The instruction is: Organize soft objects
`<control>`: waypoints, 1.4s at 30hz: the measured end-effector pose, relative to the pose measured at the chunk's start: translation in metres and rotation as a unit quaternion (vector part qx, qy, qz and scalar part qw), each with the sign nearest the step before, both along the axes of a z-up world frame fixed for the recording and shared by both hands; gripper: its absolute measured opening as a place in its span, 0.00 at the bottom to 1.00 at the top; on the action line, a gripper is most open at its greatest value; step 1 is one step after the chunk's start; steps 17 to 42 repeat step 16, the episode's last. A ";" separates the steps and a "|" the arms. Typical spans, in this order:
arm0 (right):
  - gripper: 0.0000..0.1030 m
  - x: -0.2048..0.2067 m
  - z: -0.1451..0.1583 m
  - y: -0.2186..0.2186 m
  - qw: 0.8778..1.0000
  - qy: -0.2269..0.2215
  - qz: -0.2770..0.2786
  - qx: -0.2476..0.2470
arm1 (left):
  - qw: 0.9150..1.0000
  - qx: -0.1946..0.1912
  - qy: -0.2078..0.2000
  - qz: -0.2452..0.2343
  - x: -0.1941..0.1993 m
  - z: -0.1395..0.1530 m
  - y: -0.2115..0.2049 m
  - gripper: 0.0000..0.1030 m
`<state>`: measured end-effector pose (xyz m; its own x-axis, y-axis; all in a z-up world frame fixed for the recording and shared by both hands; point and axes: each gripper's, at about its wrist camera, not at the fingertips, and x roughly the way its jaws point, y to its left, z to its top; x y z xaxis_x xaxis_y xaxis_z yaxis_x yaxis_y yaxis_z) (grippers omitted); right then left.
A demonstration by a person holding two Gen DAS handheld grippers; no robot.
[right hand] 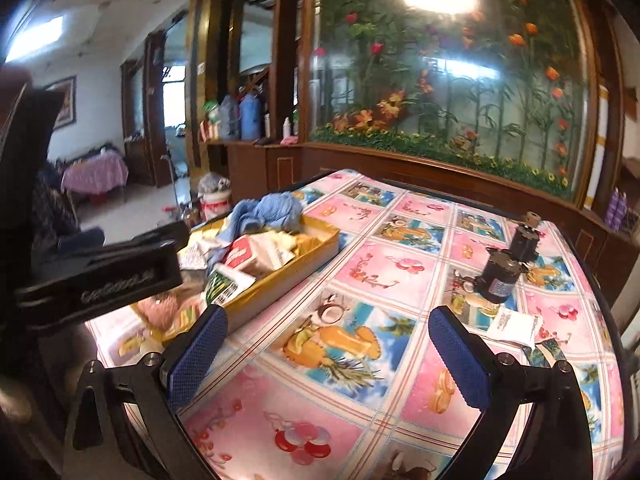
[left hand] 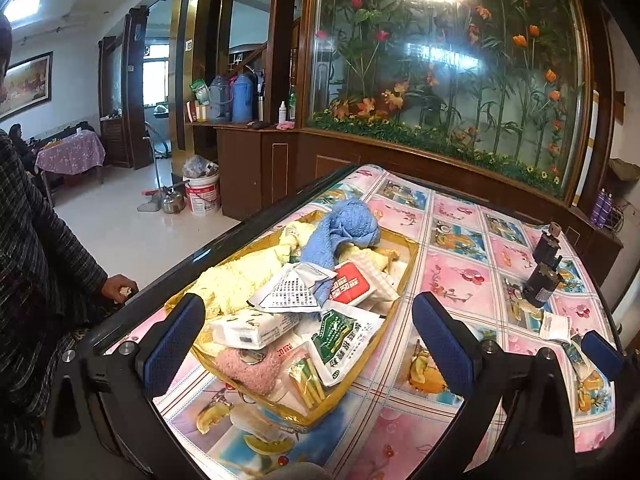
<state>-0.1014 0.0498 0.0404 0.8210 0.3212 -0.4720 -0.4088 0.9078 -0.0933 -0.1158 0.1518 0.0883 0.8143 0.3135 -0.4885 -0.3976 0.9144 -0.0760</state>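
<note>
Tablecloth (right hand: 360, 400) lies bare — dark motor (right hand: 502, 276) blocks far-right.

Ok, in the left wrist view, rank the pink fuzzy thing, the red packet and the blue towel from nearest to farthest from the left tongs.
1. Pink fuzzy thing: near end of the yellow tray, just ahead of the open left tongs.
2. Red packet: mid-tray, slightly right.
3. Blue towel: heaped at the tray's far end.

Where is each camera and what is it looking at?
Left wrist: sits on the left gripper, open over the yellow tray of soft things; a hand shows at the table edge.
Right wrist: sits on the right gripper, open over the bare tablecloth.
Both see the tray, blue towel and black cylinder.
</note>
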 end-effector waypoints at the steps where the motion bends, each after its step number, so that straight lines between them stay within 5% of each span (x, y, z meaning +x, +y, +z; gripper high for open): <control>1: 0.98 0.000 -0.003 0.006 1.000 0.001 0.004 -0.009 | 1.000 0.000 0.001 0.000 0.000 -0.002 0.002 1.00; 11: 0.98 0.015 -0.017 0.030 0.999 0.036 0.006 -0.035 | 1.000 0.005 0.010 0.013 0.003 -0.011 0.027 1.00; 16: 0.98 0.020 -0.017 0.030 0.998 0.049 0.006 -0.025 | 0.999 0.001 0.050 -0.008 0.008 -0.015 0.028 1.00; 42: 0.98 0.020 -0.017 0.030 0.998 0.049 0.006 -0.025 | 0.999 0.001 0.050 -0.008 0.008 -0.015 0.028 1.00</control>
